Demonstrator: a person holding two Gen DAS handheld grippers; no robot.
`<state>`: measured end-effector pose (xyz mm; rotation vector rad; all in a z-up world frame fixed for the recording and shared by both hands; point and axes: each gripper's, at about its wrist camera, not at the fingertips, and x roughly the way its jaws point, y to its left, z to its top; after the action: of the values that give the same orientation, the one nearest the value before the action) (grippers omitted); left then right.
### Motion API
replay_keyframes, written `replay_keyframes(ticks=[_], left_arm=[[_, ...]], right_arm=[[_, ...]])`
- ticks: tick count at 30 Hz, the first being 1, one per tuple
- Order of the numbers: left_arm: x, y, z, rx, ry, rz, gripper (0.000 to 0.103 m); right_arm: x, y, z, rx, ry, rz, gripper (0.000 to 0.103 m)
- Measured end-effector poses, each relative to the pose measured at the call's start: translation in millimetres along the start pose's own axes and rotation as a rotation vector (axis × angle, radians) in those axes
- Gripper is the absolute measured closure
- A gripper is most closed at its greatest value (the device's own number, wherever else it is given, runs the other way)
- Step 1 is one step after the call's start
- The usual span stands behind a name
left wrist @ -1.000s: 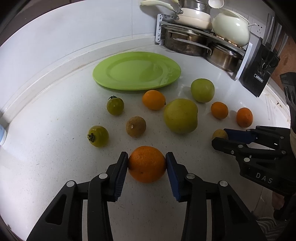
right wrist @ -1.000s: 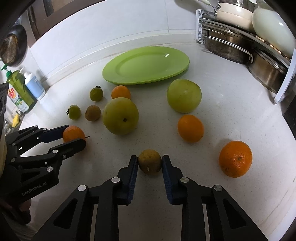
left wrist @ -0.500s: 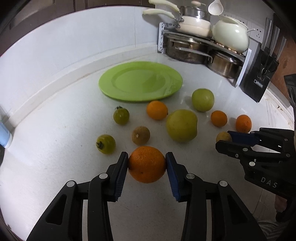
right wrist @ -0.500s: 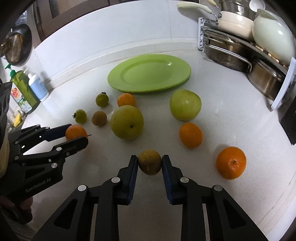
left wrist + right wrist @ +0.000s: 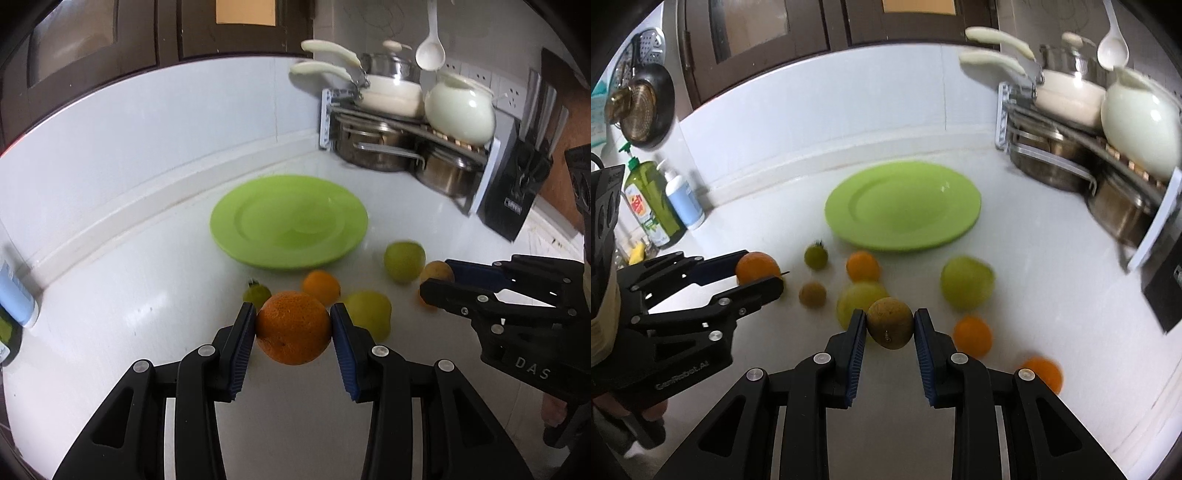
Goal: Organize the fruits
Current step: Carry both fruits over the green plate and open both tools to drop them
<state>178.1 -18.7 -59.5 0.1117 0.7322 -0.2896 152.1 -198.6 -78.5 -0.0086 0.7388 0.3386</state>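
Fruits are held in both tongs and scattered across the white counter (image 5: pixel 110 332). The left gripper (image 5: pixel 293 328) clamps a large orange (image 5: pixel 293 326) between its blue pads, clear of the counter. The right gripper (image 5: pixel 890 325) is closed tight on a small brownish-green fruit (image 5: pixel 890 323), also raised.

In the right wrist view, at 1 o'clock of the held fruit sits a small orange (image 5: pixel 972 336), with another orange (image 5: pixel 1043 373) at 3 o'clock near the counter edge. Just behind the held fruit lies a big yellow-green fruit (image 5: pixel 855 297); a brown fruit (image 5: pixel 812 294) is at 10 o'clock. Farther on are a tangerine (image 5: pixel 863 266), a small green tomato (image 5: pixel 816 255) and a round green fruit (image 5: pixel 967 282). Beyond them, at 12 o'clock, lies the empty green plate (image 5: pixel 903 205).
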Motion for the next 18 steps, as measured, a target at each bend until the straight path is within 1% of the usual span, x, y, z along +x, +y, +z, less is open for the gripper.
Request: replay_keyframes(ticks=[6, 10, 14, 18], left_arm=[[11, 14, 27, 0.004, -0.03, 0.004, 0.062], [29, 18, 47, 0.017, -0.027, 0.01, 0.062], [50, 25, 65, 0.013, -0.004, -0.001, 0.062], [77, 34, 83, 0.009, 0.038, 0.002, 0.062]], right_arm=[[8, -3, 30, -0.023, -0.036, -0.008, 0.075], [24, -6, 52, -0.027, -0.041, -0.02, 0.075], [41, -8, 69, -0.035, -0.034, -0.028, 0.075], [66, -13, 86, -0.021, 0.008, -0.042, 0.075]])
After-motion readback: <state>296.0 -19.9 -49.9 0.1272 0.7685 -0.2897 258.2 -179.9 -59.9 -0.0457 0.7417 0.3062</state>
